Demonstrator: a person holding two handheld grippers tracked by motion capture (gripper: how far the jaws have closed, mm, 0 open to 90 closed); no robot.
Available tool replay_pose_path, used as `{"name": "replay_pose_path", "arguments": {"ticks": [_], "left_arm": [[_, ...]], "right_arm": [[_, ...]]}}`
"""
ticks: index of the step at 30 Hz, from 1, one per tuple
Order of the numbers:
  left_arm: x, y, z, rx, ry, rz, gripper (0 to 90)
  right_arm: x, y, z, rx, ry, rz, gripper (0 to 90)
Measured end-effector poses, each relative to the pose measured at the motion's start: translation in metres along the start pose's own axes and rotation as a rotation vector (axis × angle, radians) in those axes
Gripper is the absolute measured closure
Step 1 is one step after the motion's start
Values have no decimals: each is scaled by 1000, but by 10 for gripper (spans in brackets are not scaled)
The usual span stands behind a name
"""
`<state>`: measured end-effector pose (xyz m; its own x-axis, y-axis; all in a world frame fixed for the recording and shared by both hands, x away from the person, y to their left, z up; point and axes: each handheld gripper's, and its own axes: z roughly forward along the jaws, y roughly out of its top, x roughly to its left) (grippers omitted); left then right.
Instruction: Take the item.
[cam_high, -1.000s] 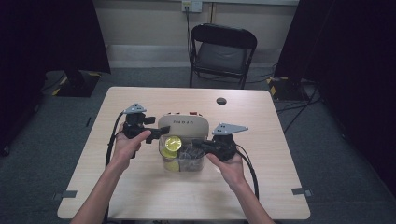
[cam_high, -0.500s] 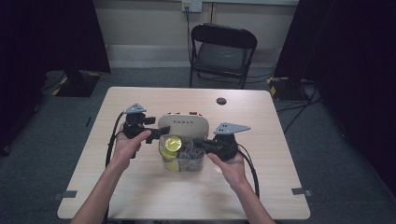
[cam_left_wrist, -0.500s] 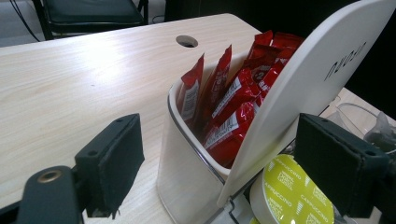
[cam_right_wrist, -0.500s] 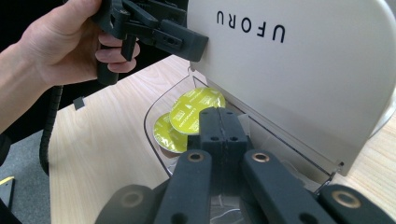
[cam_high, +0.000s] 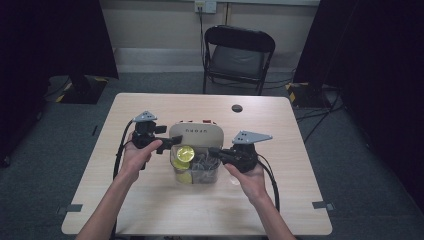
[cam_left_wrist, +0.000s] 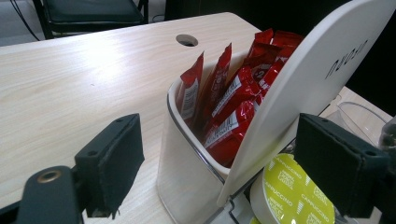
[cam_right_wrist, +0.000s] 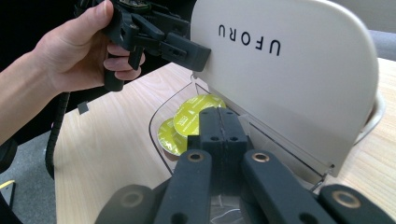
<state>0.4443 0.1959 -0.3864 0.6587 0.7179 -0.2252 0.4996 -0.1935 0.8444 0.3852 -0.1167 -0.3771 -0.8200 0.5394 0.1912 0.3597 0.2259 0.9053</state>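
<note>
A storage box stands mid-table with its white lid (cam_high: 196, 132) tilted up. Behind the lid, a white compartment (cam_left_wrist: 187, 158) holds several red sachets (cam_left_wrist: 233, 93). In front, a clear bin (cam_high: 199, 175) holds yellow-green coffee capsules (cam_high: 185, 152). My left gripper (cam_high: 172, 142) is open at the lid's left edge. The lid (cam_left_wrist: 308, 88) passes between its wide-apart jaws, and one finger (cam_right_wrist: 184, 49) touches the edge. My right gripper (cam_high: 212, 151) reaches in from the right. It is shut (cam_right_wrist: 218, 116) just above the capsules (cam_right_wrist: 191, 116), with nothing seen between its pads.
The wooden table (cam_high: 150, 210) has a round cable hole (cam_high: 237, 108) near its far edge. A black folding chair (cam_high: 239, 55) stands behind the table. Cables trail from both grippers toward the near edge.
</note>
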Motion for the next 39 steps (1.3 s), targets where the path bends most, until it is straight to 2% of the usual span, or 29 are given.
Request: {"name": "replay_pose_path", "arguments": {"ticks": [21,39], "left_arm": [[0,0,0,-2,-2,-1,157],[0,0,0,-1,-4,-2,157]], "right_arm": [[-3,3,-18,-26,-11,-3,900],[-12,-1,-44,-55,-58,28,900]]}}
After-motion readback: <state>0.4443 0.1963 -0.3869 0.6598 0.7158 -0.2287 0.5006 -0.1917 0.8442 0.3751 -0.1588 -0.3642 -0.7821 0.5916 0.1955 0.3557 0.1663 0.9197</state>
